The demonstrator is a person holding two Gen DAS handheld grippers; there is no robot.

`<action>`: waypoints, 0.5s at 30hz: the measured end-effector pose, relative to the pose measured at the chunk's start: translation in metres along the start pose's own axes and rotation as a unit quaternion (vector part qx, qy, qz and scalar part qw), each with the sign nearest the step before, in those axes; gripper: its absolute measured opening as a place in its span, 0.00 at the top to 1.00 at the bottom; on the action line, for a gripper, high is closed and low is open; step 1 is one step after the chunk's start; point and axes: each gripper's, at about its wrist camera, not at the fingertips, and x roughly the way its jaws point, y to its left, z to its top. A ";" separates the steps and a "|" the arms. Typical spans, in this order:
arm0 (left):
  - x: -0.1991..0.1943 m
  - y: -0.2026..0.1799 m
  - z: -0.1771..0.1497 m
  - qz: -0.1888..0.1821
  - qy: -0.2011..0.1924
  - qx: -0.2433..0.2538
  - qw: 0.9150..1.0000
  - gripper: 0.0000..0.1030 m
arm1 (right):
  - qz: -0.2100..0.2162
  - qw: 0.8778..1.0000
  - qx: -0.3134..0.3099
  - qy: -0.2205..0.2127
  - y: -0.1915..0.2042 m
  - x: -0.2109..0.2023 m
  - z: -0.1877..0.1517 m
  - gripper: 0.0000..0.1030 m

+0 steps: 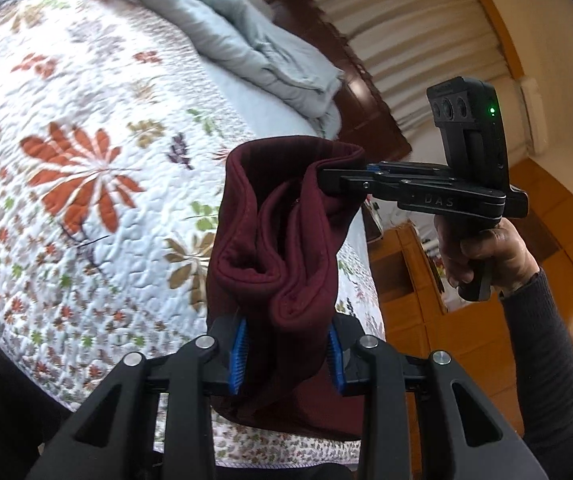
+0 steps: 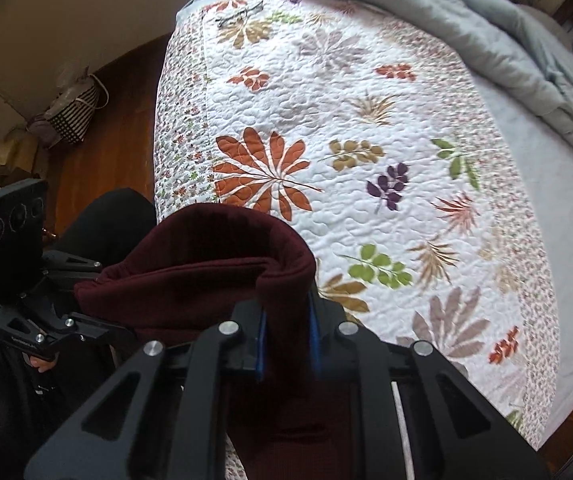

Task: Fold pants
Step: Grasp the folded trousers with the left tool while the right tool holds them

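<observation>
Dark maroon pants (image 1: pixel 282 240) hang above the bed, held up at two points of one bunched edge. My left gripper (image 1: pixel 286 364) is shut on one end of that edge, its blue pads (image 1: pixel 239 362) pressing the thick folds. In the same view my right gripper (image 1: pixel 322 178) pinches the other end, a hand (image 1: pixel 482 256) around its handle. From the right wrist view the maroon pants (image 2: pixel 206 264) fill the lower middle, and my right gripper (image 2: pixel 288 344) is shut on a fold of them. There my left gripper (image 2: pixel 82 312) bites the cloth at the left; the pants' lower part is hidden.
A white quilt with leaf and flower prints (image 2: pixel 366 120) covers the bed. A pale blue duvet (image 1: pixel 254 40) is bunched at the headboard end. A striped bag (image 2: pixel 72 114) stands on the wooden floor (image 2: pixel 114 148). Wooden cabinets (image 1: pixel 546 288) and a curtain (image 1: pixel 414 40) lie behind the right gripper.
</observation>
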 end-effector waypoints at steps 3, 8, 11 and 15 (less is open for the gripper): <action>0.003 -0.019 0.000 -0.008 0.004 0.021 1.000 0.69 | -0.014 1.000 0.008 -0.012 -0.001 -0.019 -0.015 0.87; 0.009 -0.051 -0.007 -0.019 0.016 0.055 0.998 0.69 | -0.036 0.999 0.022 -0.026 -0.004 -0.045 -0.043 0.89; 0.014 -0.068 -0.011 -0.026 0.025 0.073 0.997 0.69 | -0.047 0.998 0.035 -0.034 -0.007 -0.059 -0.062 0.89; 0.024 -0.093 -0.017 -0.036 0.037 0.099 0.994 0.69 | -0.061 0.996 0.053 -0.046 -0.013 -0.076 -0.087 0.89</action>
